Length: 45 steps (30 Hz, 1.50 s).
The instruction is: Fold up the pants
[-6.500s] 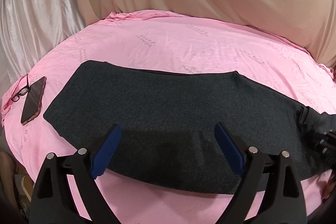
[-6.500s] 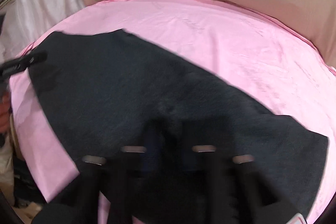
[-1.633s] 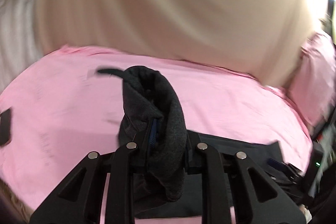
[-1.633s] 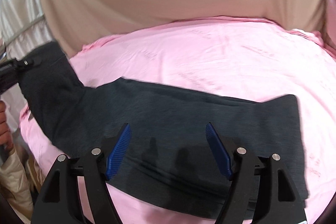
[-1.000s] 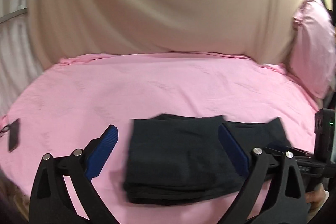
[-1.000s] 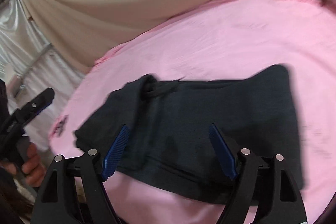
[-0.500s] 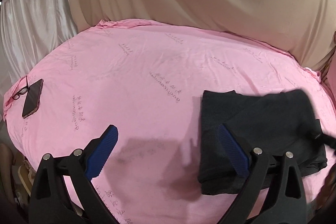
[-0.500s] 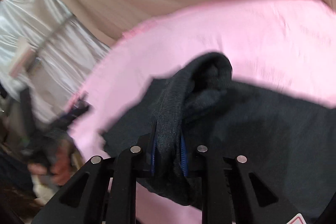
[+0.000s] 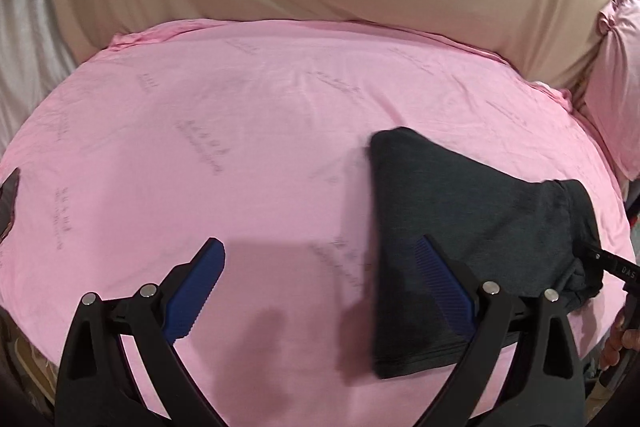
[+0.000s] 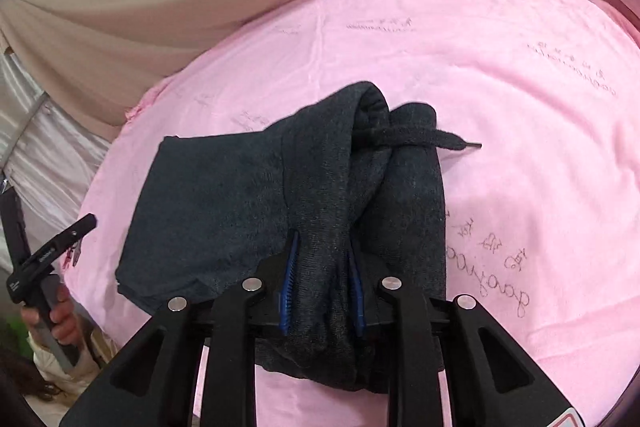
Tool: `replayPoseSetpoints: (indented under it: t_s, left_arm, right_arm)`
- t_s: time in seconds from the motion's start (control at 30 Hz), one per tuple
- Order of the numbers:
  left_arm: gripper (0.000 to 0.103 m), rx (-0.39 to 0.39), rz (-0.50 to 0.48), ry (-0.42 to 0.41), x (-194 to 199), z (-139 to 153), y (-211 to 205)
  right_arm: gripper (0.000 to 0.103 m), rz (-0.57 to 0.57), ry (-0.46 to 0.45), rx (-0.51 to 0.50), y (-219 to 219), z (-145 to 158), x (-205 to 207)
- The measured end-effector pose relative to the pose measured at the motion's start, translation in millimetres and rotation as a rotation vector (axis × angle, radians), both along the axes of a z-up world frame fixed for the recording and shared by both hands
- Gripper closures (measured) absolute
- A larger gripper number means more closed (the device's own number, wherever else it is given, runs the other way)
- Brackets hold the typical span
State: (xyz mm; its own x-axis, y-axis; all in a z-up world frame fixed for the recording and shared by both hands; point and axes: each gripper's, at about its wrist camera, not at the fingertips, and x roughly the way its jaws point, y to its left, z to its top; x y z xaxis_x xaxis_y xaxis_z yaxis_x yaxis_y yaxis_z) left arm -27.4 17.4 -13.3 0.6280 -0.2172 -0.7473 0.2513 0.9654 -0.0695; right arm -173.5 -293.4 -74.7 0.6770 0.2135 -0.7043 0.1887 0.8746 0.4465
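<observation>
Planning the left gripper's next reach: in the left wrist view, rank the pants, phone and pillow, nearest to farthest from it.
1. pants, beside the left gripper, by its right finger.
2. phone, at the frame's left edge.
3. pillow, far right, by the curtain.

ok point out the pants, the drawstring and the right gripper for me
pants (image 10: 224,203), right wrist view, on the flat folded layer left of the pinch.
drawstring (image 10: 436,139), right wrist view, on the loose end over the pink sheet.
right gripper (image 10: 322,283), right wrist view, between the blue pads, clamped on fabric.
</observation>
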Motion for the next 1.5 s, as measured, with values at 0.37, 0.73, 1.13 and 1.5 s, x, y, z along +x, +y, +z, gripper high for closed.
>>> replayPoseSetpoints:
  t_s: [0.37,0.73,1.13,1.5]
  left_arm:
    - [0.009,0.008,-0.033,0.091,9.2,-24.2,-32.9]
    - [0.009,0.066,-0.077,0.116,0.5,-41.6,-50.3]
    - [0.008,0.066,-0.099,0.121,-6.9,-41.8,-56.4]
    - [0.005,-0.018,-0.084,0.161,3.9,-39.1,-47.0]
  right_arm:
    - [0.083,0.085,-0.055,-0.007,-7.1,21.6,-21.7]
    - [0.067,0.030,-0.079,-0.065,-23.8,33.6,-65.8]
    - [0.097,0.070,-0.135,-0.114,-17.1,67.2,-81.5]
    - [0.056,-0.083,-0.109,-0.045,-53.6,56.2,-85.9]
